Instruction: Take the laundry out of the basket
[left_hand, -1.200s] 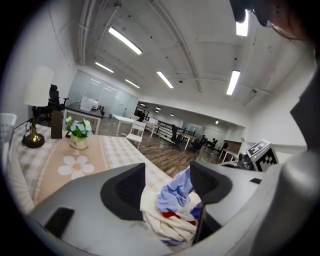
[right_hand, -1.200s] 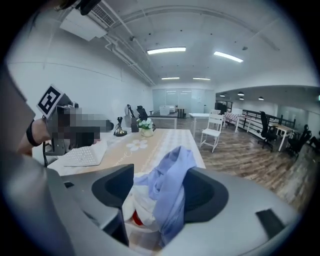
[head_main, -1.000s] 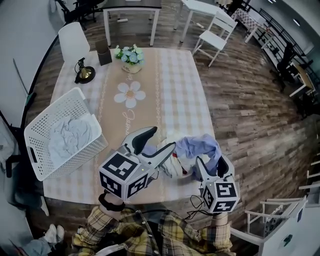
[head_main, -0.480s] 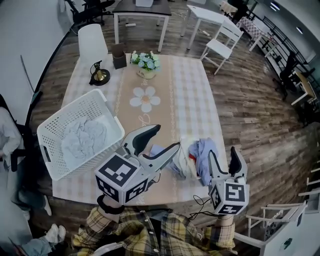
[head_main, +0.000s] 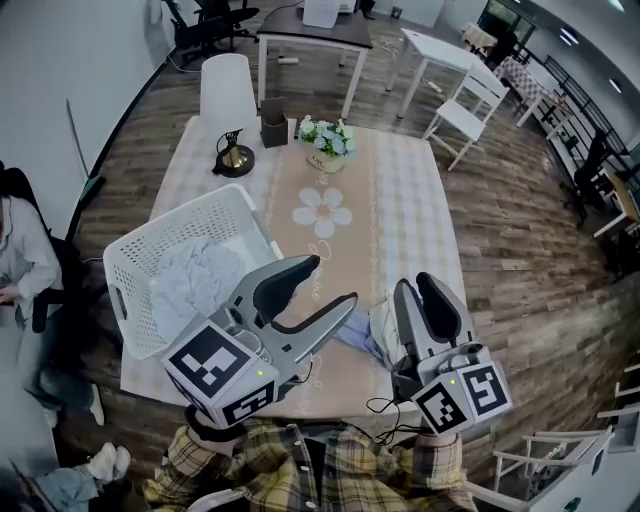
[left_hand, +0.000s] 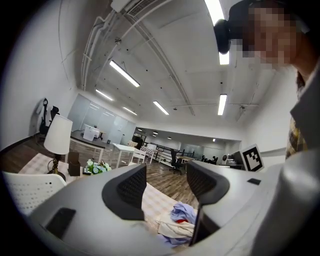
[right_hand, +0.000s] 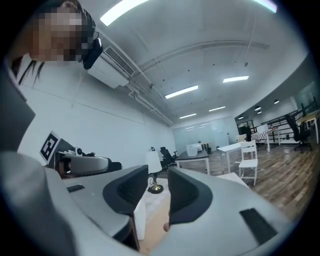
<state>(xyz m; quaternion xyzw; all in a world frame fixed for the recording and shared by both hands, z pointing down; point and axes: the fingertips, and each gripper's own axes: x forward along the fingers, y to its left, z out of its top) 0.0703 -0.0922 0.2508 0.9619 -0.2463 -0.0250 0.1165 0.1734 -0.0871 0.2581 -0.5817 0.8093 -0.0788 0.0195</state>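
The white slatted basket (head_main: 140, 262) stands on the table's left side with pale blue laundry (head_main: 200, 282) bunched inside. A small pile of clothes (head_main: 372, 332), blue and cream, lies on the checked tablecloth near the front edge. My left gripper (head_main: 333, 283) hovers level between basket and pile, open; its jaws have just been closing a little, with nothing between them. The left gripper view shows that pile of clothes (left_hand: 177, 226) below the left gripper (left_hand: 165, 176). My right gripper (head_main: 418, 285) hangs over the pile's right side. In the right gripper view the right gripper (right_hand: 159, 176) keeps a narrow empty gap after just closing.
At the table's far end stand a brass-footed lamp (head_main: 230, 95), a brown box (head_main: 274, 122) and a flower pot (head_main: 326, 143). White chairs (head_main: 468, 100) and desks stand behind the table. A seated person (head_main: 20, 260) is at the far left, beside the basket.
Both grippers have risen off the clothes pile toward the camera. The blue garment, bunched up by the right gripper before, now lies low on the table. The right jaws have narrowed.
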